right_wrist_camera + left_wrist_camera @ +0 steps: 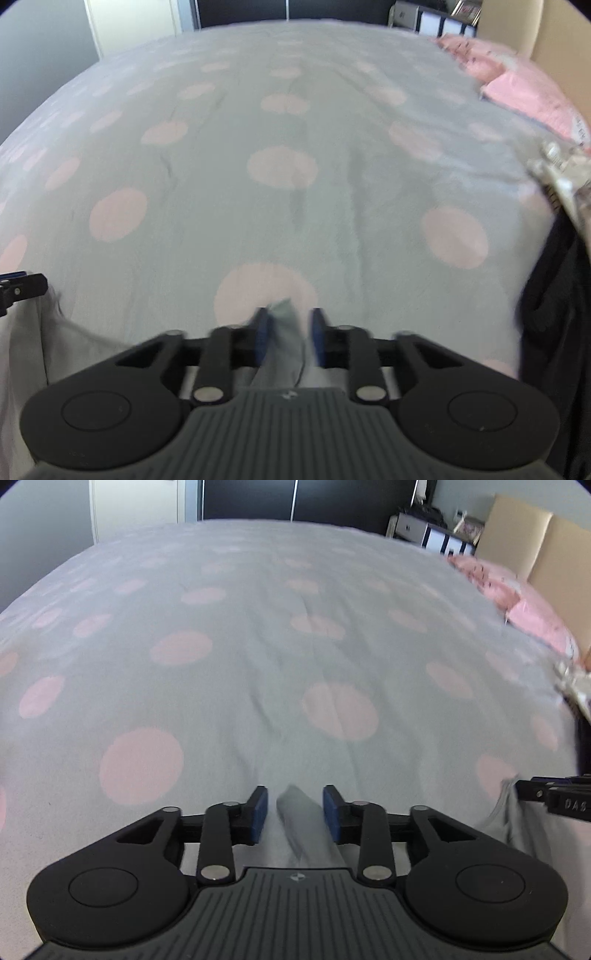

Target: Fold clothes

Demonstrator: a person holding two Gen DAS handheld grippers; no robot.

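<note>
A: Where is the pale grey cloth garment (308, 825) seen?

B: It is seen at the near edge of the bed, over the grey bedspread with large pink dots (236, 657). A bunched fold of it rises between the blue pads of the left gripper (294, 814), and another fold (286, 338) stands between the pads of the right gripper (289, 338).

A: Is the cloth gripped?

B: On the left, the jaws are parted about halfway; a gap is seen between the left pad and the fold, while the right pad lies just beside it. On the right, the picture is blurred, and whether the pads press the cloth cannot be told.

A: What is found farther out?

B: Pink pillows (524, 602) are seen at the far right of the bed, beige panels (517, 535) behind them, and dark fabric (554, 295) at the right edge in the right wrist view.
</note>
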